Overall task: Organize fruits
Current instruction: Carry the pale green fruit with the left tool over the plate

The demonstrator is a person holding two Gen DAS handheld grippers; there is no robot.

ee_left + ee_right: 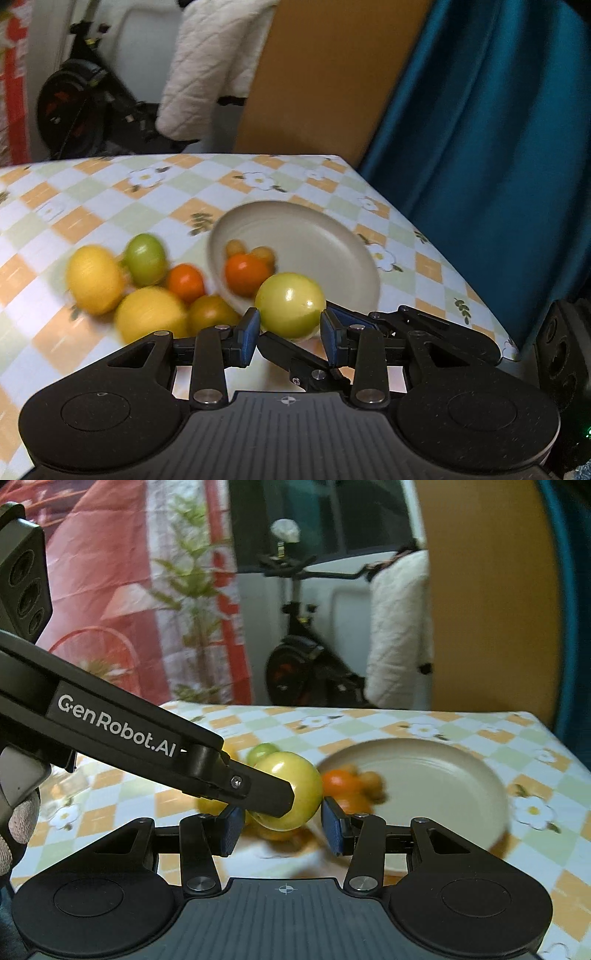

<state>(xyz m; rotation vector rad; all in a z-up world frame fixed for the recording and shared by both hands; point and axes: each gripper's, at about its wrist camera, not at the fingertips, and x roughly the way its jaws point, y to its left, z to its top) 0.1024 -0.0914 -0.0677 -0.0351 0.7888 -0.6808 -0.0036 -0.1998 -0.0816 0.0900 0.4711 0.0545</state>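
While the left gripper (290,332) jaws clamp the green apple (290,304), right gripper (282,827) jaws gape wide. It looks smooth, hard, slippery; hold its widest middle.

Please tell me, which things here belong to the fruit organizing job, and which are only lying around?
Job:
- round yellow-green fruit between left gripper fingers
- beige round plate
- orange fruit on plate
- loose yellow, green and orange fruits

Not job:
- black exercise bike
- white quilted jacket
- teal curtain
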